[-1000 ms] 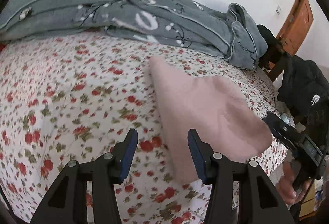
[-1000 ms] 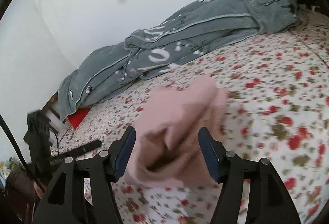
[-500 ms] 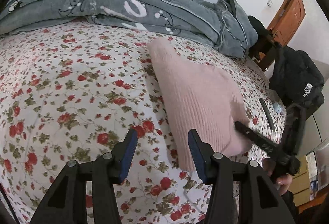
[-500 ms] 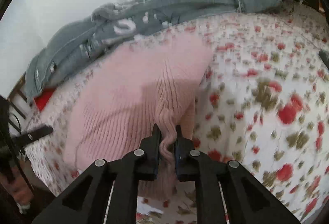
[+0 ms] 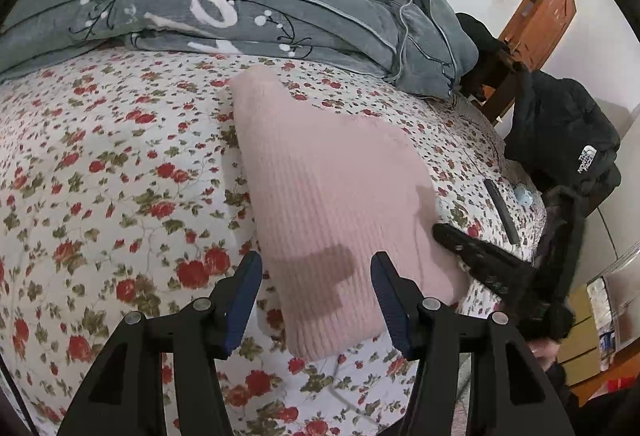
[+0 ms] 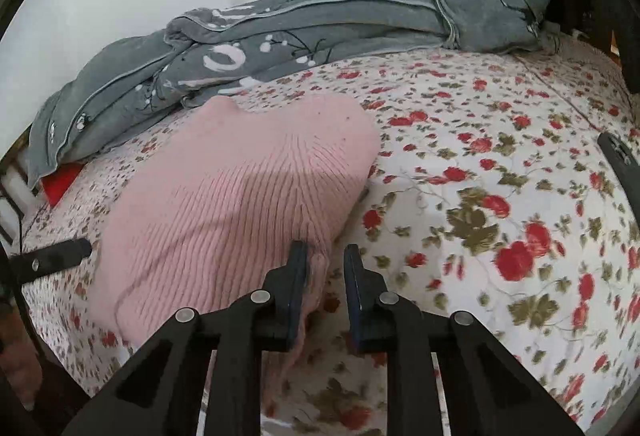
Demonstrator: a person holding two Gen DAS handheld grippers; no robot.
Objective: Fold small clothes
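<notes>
At the near edge of the bed, the right gripper [image 6: 324, 276] has its jaws parting, a narrow gap between them; the pink knit's corner lies against the inner face of the left finger and a little cloth sits in the gap, but the other pad stands clear of it, so the pinch looks released rather than held. The left gripper [image 5: 316, 296] stands about half spread and is widening, its blue pads to either side of the near end of the pink knit garment [image 5: 328, 204] without pressing on it; nothing is gripped there. In the left view the right gripper's dark fingers [image 5: 472, 252] reach in at the garment's right edge. The garment lies flat on the floral bedsheet [image 5: 100, 176] as a doubled, roughly oblong pad, its ribbing running lengthwise, one end toward the crumpled grey blanket [image 5: 240, 8] along the wall. A black jacket [image 5: 568, 140] hangs off to the side, with a slim dark object [image 5: 502, 208] on the sheet near it. As I judge it, at least one fold is laid down and being let go; what is left is likely another fold to make the bundle smaller, or some smoothing. No other small clothes waiting to be folded are visible.
</notes>
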